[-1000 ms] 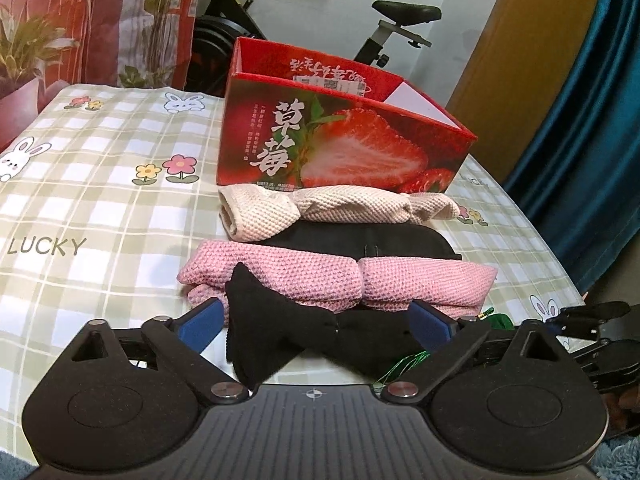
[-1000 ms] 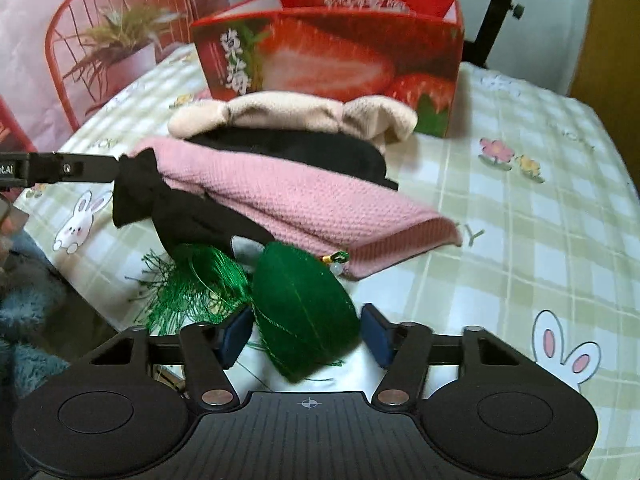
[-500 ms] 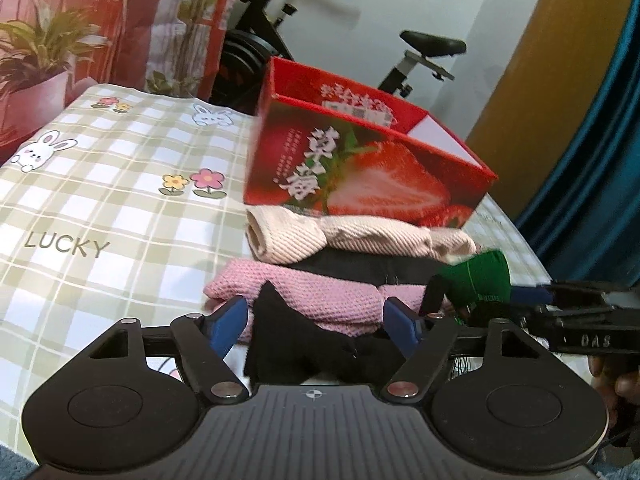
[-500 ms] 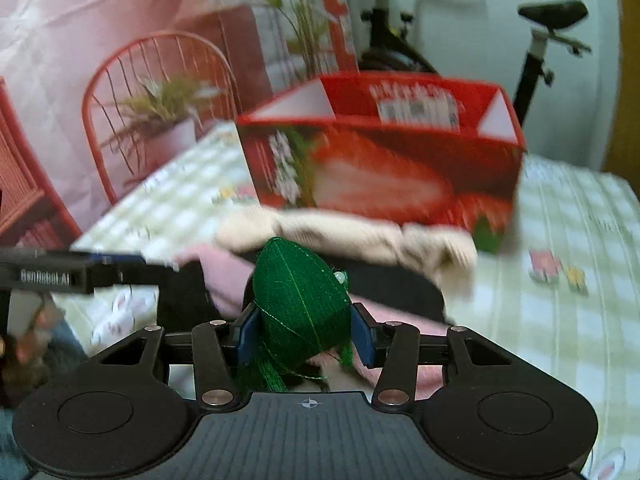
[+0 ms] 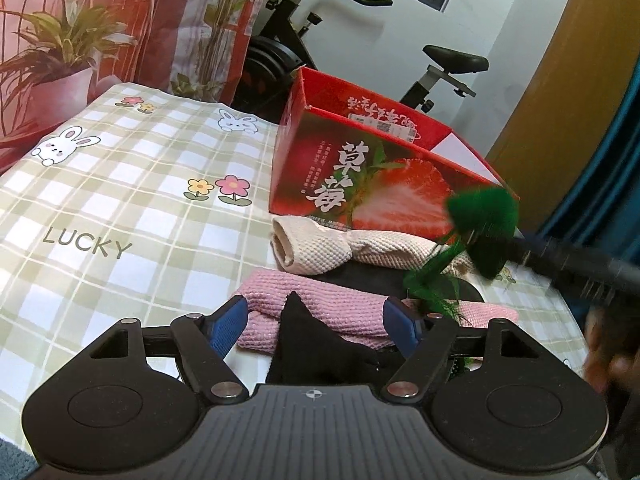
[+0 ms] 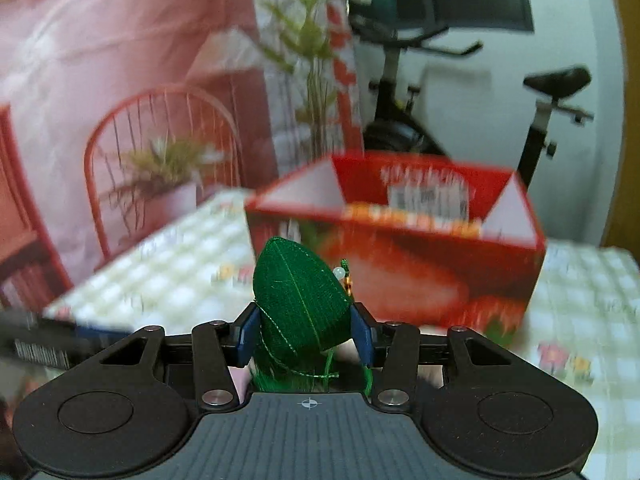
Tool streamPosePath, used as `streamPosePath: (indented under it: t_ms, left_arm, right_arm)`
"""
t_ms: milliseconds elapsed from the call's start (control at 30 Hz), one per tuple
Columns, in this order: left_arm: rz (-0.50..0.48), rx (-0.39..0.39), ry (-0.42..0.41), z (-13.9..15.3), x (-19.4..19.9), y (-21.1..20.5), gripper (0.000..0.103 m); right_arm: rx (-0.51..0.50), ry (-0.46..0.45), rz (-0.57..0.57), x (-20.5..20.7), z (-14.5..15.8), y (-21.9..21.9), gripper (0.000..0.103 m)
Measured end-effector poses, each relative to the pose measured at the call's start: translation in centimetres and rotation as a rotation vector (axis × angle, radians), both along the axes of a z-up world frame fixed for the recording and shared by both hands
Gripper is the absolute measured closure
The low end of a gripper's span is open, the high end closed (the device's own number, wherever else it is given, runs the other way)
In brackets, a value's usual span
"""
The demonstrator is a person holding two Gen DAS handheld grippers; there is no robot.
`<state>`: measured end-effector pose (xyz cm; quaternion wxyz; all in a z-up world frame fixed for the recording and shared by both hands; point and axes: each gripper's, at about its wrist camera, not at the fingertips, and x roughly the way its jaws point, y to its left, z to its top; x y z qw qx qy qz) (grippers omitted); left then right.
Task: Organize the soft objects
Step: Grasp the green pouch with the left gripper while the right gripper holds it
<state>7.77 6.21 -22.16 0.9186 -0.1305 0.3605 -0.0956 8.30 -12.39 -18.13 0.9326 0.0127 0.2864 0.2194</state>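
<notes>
My right gripper (image 6: 304, 334) is shut on a green leaf-shaped sachet (image 6: 298, 304) with a green tassel, held in the air in front of the red strawberry box (image 6: 400, 248). The sachet (image 5: 482, 216) also shows in the left wrist view, near the box's right corner. My left gripper (image 5: 316, 324) is open, its blue pads either side of a black cloth (image 5: 320, 348). Beyond it lie a pink towel (image 5: 320, 308), a dark cloth (image 5: 380, 276) and a cream towel (image 5: 336, 246) in front of the box (image 5: 360, 168).
The table has a green checked cloth (image 5: 120, 200) with rabbits and flowers. An exercise bike (image 5: 448, 68) stands behind the box. A red chair print and plant (image 5: 52, 68) are at the left. A blue curtain (image 5: 600, 184) hangs at the right.
My right gripper closed on the green sachet, lifted it off the table and carried it up toward the red box. My left gripper rose a little and narrowed around the black cloth.
</notes>
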Motion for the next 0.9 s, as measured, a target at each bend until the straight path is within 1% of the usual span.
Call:
streamPosePath:
  t_ms: [100, 200, 333, 433, 500, 567, 700, 733, 833, 900]
  left_arm:
    - [-0.015, -0.003, 0.003, -0.1, 0.0, -0.2, 0.027]
    - [-0.052, -0.020, 0.017, -0.2, 0.3, -0.3, 0.027]
    - [-0.122, -0.055, 0.037, 0.1, 1.5, -1.4, 0.027]
    - [-0.166, -0.099, 0.058, 0.5, 2.8, -2.3, 0.027]
    - [-0.188, -0.133, 0.075, 0.6, 3.7, -3.2, 0.029]
    - [-0.217, -0.163, 0.094, 0.5, 4.5, -4.2, 0.029]
    - [-0.255, -0.188, 0.137, -0.3, 5.5, -5.9, 0.030]
    - [-0.259, -0.197, 0.146, -0.6, 5.6, -6.2, 0.031]
    - [-0.271, -0.230, 0.169, -1.1, 6.3, -6.5, 0.047]
    - [-0.269, -0.248, 0.154, -0.6, 6.6, -6.4, 0.047]
  right_arm:
    - [-0.003, 0.069, 0.002, -0.7, -2.5, 0.5, 0.059]
    - [-0.013, 0.090, 0.001, -1.6, -3.9, 0.7, 0.058]
    - [0.001, 0.090, -0.003, -2.2, -4.1, 0.6, 0.058]
    - [0.001, 0.086, 0.003, -2.2, -4.1, 0.6, 0.057]
    - [0.020, 0.087, 0.003, -2.2, -4.0, 0.3, 0.057]
    - [0.031, 0.082, 0.006, -2.4, -4.1, 0.1, 0.058]
    - [0.043, 0.078, 0.016, -2.4, -4.2, 0.0, 0.058]
    - [0.047, 0.075, 0.023, -2.4, -4.2, 0.1, 0.058]
    - [0.056, 0.052, 0.044, -2.6, -3.7, 0.2, 0.058]
    - [0.039, 0.025, 0.045, -2.5, -2.9, 0.2, 0.058]
